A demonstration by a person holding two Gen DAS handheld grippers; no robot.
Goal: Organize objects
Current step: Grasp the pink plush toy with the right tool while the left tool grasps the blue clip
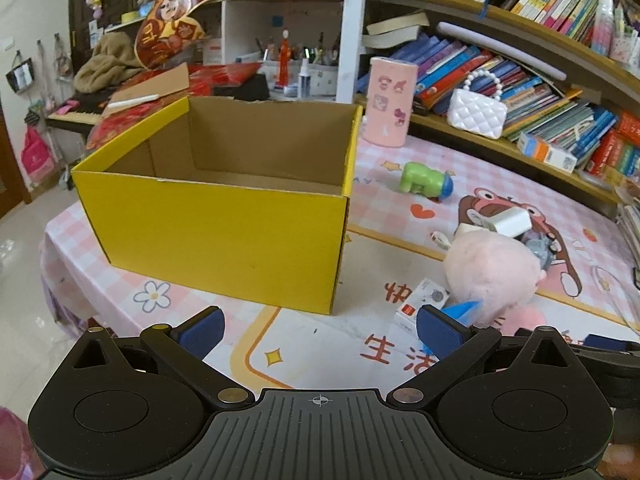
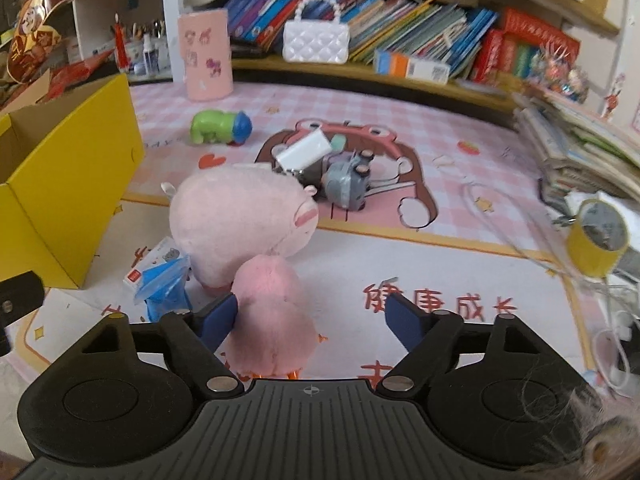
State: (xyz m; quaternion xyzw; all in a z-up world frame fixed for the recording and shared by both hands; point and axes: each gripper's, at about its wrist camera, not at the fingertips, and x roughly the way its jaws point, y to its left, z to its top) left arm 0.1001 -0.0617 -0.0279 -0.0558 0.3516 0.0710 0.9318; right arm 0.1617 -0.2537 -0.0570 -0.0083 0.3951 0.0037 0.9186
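Right wrist view: pink plush pig lies on the worktop, long axis running away from the camera, snout pointing right, its body between the spread right fingers. Left fingers spread, empty, facing the yellow box.

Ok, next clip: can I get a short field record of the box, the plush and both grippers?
box: yellow cardboard box, open top, no items visible inside
plush: pink pig plush on the patterned tablecloth, right of the box
left gripper: open, nothing between the pads
right gripper: open around the plush's body, left pad touching, right pad clear
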